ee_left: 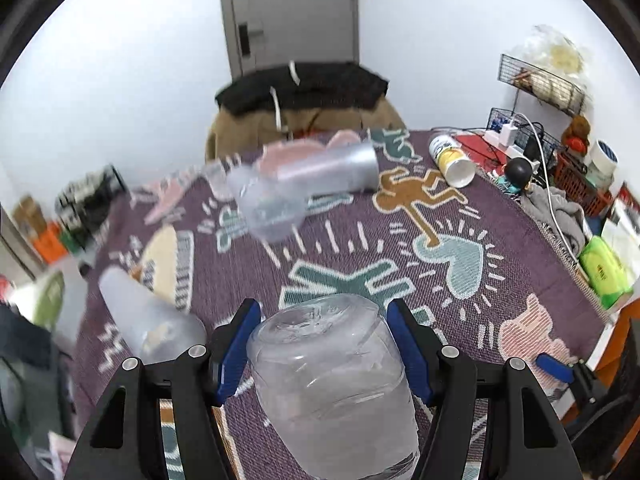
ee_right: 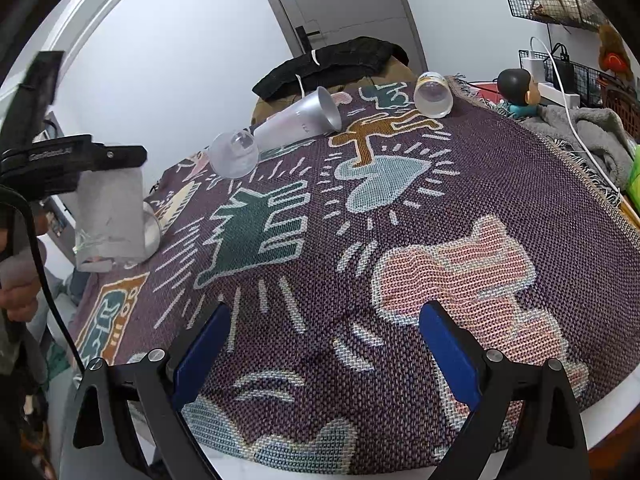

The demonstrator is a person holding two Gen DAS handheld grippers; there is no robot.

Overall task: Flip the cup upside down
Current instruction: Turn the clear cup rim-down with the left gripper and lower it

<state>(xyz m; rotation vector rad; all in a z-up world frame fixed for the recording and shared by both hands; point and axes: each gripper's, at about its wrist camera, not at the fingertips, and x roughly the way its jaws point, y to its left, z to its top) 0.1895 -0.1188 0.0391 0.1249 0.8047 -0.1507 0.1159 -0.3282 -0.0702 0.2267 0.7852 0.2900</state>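
cup point(ee_left: 332, 384), a clear plastic one, sits between the 2 blue pads of the left gripper point(ee_left: 324, 350), base pointing up and away from the camera, mouth toward the bottom of the left wrist view. both pads press its sides, so the fingers are clamped on it. in the right wrist view the same cup point(ee_right: 110, 216) appears at the left edge, held in the left gripper point(ee_right: 86, 160) above the near-left part of the patterned cloth point(ee_right: 460, 208); whether its rim touches the cloth cannot be told.

right gripper point(ee_right: 324, 356) hangs low over the near edge of the cloth with its 2 blue pads spread wide and nothing between them.

just left of the held cup, a frosted cup point(ee_left: 148, 320) lies on its side on the cloth. farther out, near the middle, a small clear cup point(ee_right: 234, 154) lies on its side, blurred in the left view, touching or just beside a tall silver tumbler point(ee_right: 300, 120) that also lies on its side. beyond those, toward the far right, a yellow-and-white cup point(ee_right: 434, 94) lies tipped with its open mouth toward the camera. past the cloth's far edge, a dark jacket point(ee_right: 332, 64) is draped over a chair, and a small round-headed figurine point(ee_right: 516, 88) stands among clutter on the right.
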